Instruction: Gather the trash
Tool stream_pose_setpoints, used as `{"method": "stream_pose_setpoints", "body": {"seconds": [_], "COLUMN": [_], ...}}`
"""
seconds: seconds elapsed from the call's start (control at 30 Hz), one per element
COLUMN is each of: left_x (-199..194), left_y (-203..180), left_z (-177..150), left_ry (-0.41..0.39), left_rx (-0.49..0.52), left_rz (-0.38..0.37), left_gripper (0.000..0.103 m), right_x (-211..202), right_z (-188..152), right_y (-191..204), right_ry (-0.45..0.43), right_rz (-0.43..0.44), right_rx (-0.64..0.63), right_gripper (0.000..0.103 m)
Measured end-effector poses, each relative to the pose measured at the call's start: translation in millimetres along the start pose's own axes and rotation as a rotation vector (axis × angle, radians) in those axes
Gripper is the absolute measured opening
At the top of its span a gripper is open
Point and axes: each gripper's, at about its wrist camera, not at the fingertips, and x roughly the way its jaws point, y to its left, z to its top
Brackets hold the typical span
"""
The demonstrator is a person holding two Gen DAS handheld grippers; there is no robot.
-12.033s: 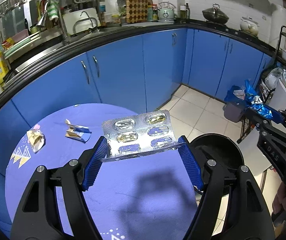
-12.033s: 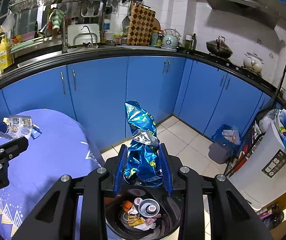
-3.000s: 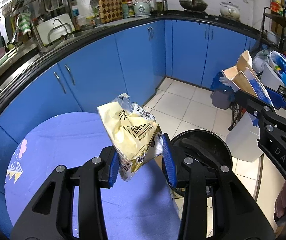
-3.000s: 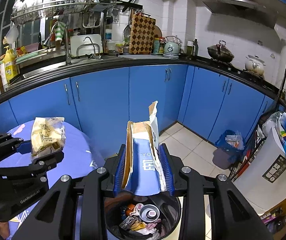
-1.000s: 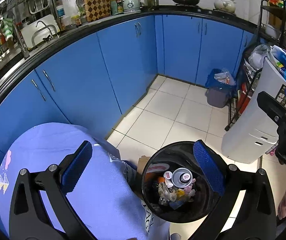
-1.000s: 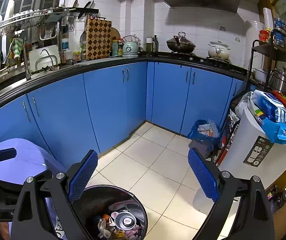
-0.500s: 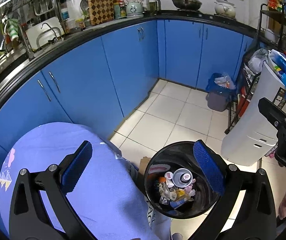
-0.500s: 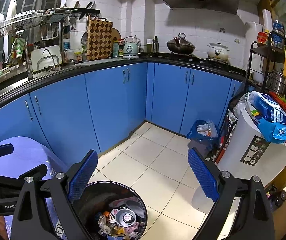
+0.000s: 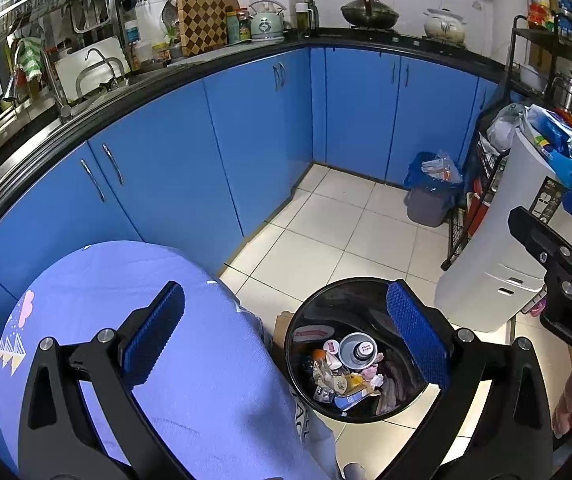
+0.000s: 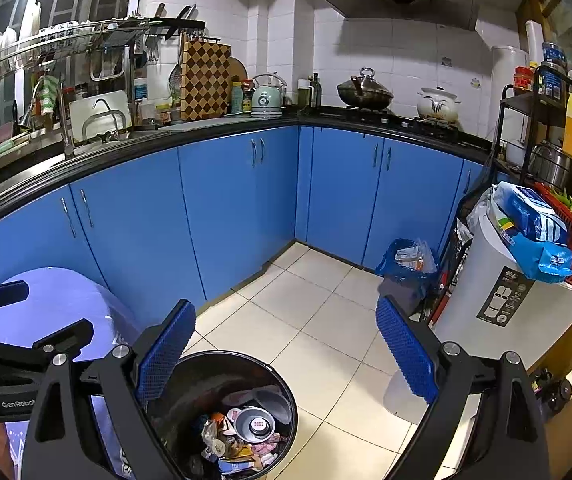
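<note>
Both grippers, which three seconds ago pinched a yellow wrapper and a torn carton, now carry nothing; that rubbish has gone, and the trash (image 9: 345, 376) lies inside the black bin (image 9: 305, 312).

Left wrist view: the left gripper (image 9: 286, 320) has its blue pads spread wide, one over the round table (image 9: 86, 280) with its lilac cloth, the other over the bin's rim. The tabletop within view is bare. The bin stands on the pale tiled floor (image 9: 325, 220), just beside the table's edge. Blue cabinets (image 9: 246, 120) curve round under a black counter. A white appliance (image 9: 485, 260) stands at right, a small grey bin with a blue liner (image 9: 425, 200) beyond it. The right gripper's body shows at the far right edge.

Right wrist view: the right gripper (image 10: 286, 344) is likewise spread and empty, hovering above the floor with the bin (image 10: 286, 392) at lower left. A checkered board (image 10: 206, 80), kettle (image 10: 266, 100) and pots sit on the counter.
</note>
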Motion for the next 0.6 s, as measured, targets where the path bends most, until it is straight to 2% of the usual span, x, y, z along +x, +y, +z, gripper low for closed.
{"method": "stream_pose_setpoints", "body": {"seconds": [0.33, 0.6], "left_x": [-9, -12], "left_y": [5, 2], "left_z": [-2, -3], "left_ry": [-0.01, -0.02], "left_rx": [-0.022, -0.003], "left_rz": [-0.009, -0.005], "left_gripper": [0.1, 0.1], "right_x": [-7, -7], "right_z": [-2, -2], "right_y": [-3, -2], "right_ry": [0.002, 0.001], "right_rz": [0.01, 0.015], "right_rx": [0.017, 0.016], "right_gripper": [0.089, 0.089]}}
